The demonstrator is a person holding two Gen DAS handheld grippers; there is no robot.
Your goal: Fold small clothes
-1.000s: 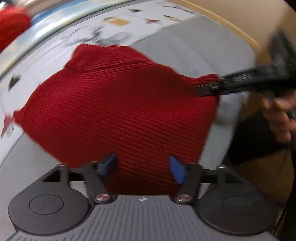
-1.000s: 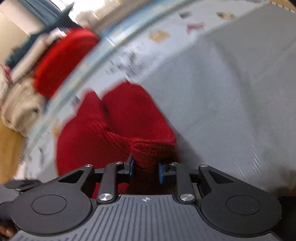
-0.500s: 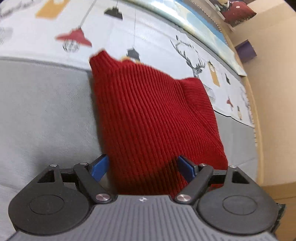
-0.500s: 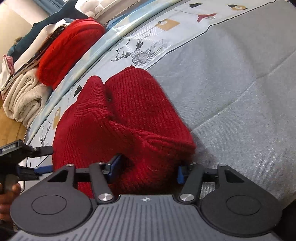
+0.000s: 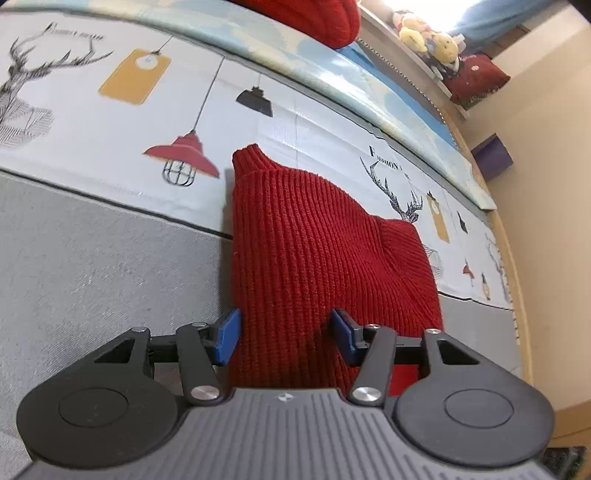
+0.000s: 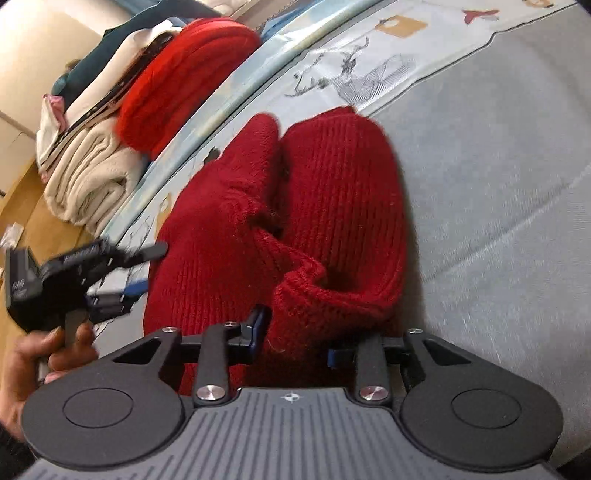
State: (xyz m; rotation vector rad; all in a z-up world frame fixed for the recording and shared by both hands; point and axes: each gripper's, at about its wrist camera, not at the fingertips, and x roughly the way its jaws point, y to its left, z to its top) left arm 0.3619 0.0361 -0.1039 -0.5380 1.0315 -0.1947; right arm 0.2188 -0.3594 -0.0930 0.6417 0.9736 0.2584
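Note:
A small red ribbed knit garment lies folded on the bed, half on the grey sheet, half on the printed strip. In the right wrist view the red garment shows a bunched ribbed edge nearest the camera. My left gripper is open, its blue pads either side of the garment's near edge without pinching it. My right gripper is open over the bunched edge. The left gripper also shows in the right wrist view, held by a hand beside the garment.
A stack of folded clothes, red on top of cream and dark ones, sits at the far left. A printed sheet with deer and lamps runs behind the garment. Plush toys sit on a ledge. Grey bedding spreads right.
My right gripper was shut on the garment's edge and has opened and let go. The garment now lies folded on the bed. My left gripper has swung round to its other side.

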